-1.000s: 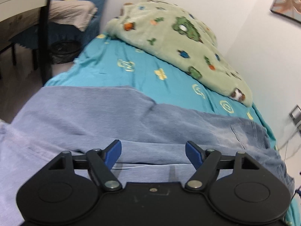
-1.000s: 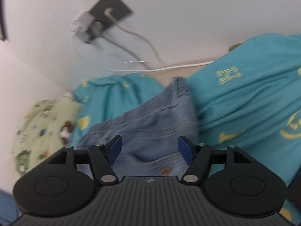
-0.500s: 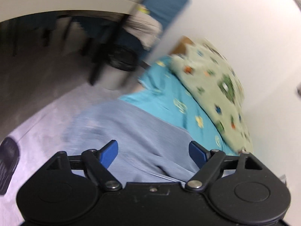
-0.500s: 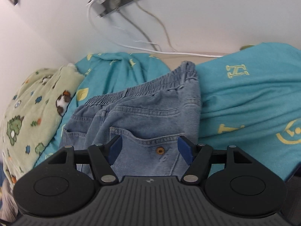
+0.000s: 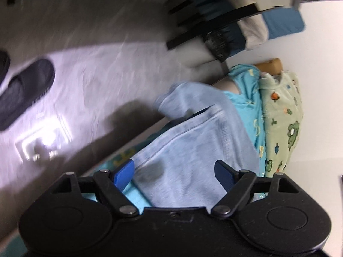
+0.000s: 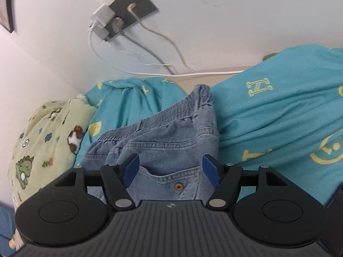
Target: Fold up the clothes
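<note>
In the right wrist view the jeans (image 6: 171,137) lie on the bed sheet (image 6: 278,115), their waistband toward the wall; the blanket (image 6: 47,137) lies to their left on the same bed; the wall socket (image 6: 128,19) sits on the wall behind, above the jeans, with cables (image 6: 163,49) hanging down from it to the bed; the right claw (image 6: 169,167) is just before the pocket. In the left wrist view a jeans leg (image 5: 193,145) lies along the bed edge; the floor (image 5: 96,68) is to its left, with a shoe (image 5: 23,90) on it; the left claw (image 5: 173,173) is over the leg.
</note>
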The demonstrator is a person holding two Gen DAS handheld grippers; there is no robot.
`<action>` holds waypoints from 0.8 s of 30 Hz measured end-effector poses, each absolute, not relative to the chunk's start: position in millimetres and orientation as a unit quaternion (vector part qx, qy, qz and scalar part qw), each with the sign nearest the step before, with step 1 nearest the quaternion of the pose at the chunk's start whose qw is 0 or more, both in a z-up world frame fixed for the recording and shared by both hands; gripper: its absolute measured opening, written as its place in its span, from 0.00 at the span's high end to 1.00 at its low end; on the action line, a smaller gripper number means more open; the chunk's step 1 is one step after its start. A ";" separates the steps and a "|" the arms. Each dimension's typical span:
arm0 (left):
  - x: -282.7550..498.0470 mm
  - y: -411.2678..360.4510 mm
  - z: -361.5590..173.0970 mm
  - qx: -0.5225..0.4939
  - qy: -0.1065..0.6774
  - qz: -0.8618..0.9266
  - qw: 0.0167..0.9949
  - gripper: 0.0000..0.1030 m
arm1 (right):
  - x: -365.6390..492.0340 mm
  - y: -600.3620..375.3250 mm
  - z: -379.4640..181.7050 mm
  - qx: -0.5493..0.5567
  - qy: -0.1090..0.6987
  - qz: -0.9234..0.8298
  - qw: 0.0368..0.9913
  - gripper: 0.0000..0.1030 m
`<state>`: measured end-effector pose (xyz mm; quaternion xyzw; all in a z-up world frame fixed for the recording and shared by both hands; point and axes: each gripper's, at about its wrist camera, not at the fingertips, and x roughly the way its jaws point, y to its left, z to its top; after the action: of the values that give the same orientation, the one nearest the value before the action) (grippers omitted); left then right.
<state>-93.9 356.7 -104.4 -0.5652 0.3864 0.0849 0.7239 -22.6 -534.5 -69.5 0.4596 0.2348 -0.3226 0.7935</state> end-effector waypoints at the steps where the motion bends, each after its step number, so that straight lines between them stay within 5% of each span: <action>1: -95.1 358.1 -113.4 -0.582 0.389 0.078 0.710 0.25 | -23.9 -536.2 -71.0 0.464 0.233 -0.327 0.789 0.34; 4: -98.1 363.7 -135.4 -0.624 0.388 0.066 0.675 0.37 | -27.8 -542.5 -77.5 0.481 0.226 -0.340 0.776 0.34; 20: -68.5 359.4 -170.1 -0.645 0.427 -0.005 0.633 0.35 | -37.8 -576.5 -128.1 0.563 0.195 -0.357 0.719 0.32; 24: -56.1 355.5 -165.0 -0.618 0.440 -0.022 0.651 0.40 | -23.6 -572.5 -125.9 0.552 0.205 -0.330 0.738 0.48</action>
<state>-56.1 355.5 -165.0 -0.6180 0.4397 -0.0223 0.6514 -23.6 -572.5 -125.9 0.5521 0.2052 -0.3296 0.7379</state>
